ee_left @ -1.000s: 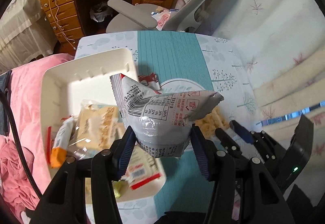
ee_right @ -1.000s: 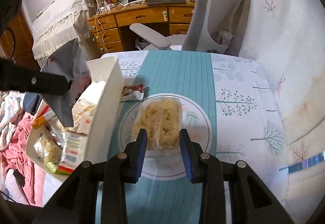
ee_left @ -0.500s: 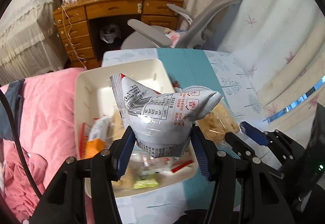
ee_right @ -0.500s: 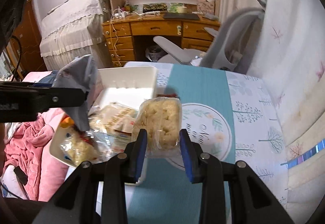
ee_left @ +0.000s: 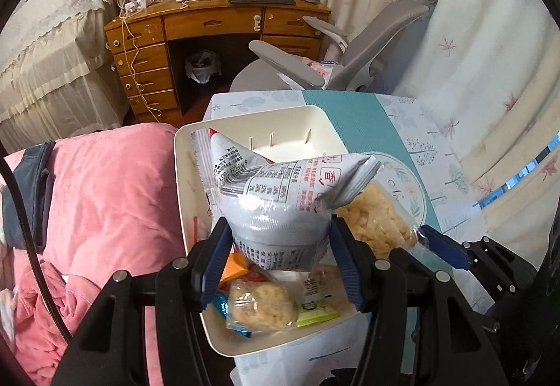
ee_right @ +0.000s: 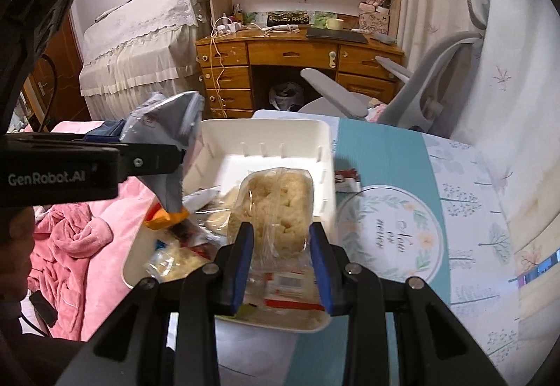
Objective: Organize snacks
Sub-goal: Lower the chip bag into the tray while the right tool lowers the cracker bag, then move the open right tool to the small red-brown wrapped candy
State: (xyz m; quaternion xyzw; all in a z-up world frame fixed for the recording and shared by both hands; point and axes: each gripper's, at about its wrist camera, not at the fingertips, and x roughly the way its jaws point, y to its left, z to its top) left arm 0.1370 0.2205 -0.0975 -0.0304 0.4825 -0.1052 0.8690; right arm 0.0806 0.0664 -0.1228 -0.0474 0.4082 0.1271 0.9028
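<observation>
My left gripper [ee_left: 280, 242] is shut on a puffy grey snack bag [ee_left: 280, 197] with black and red print, held above the white bin [ee_left: 182, 183]. My right gripper [ee_right: 278, 239] is shut on a clear packet of pale yellow puffed snack [ee_right: 271, 207], also above the white bin [ee_right: 325, 154]. The clear packet [ee_left: 376, 225] shows just right of the grey bag in the left wrist view. The grey bag [ee_right: 168, 147] hangs over the bin's left side in the right wrist view. Several wrapped snacks [ee_left: 260, 307] lie in the bin's near end.
The bin stands on the table's left edge, beside a pink blanket [ee_left: 105, 197]. A small red-and-white packet [ee_right: 344, 181] lies on the teal runner [ee_right: 378, 154] right of the bin. A grey office chair [ee_left: 350, 63] and a wooden desk [ee_right: 290, 67] stand beyond the table.
Both grippers have carried their packets leftward, from over the round print on the runner to above the white bin. Each keeps the same grip on its packet.
</observation>
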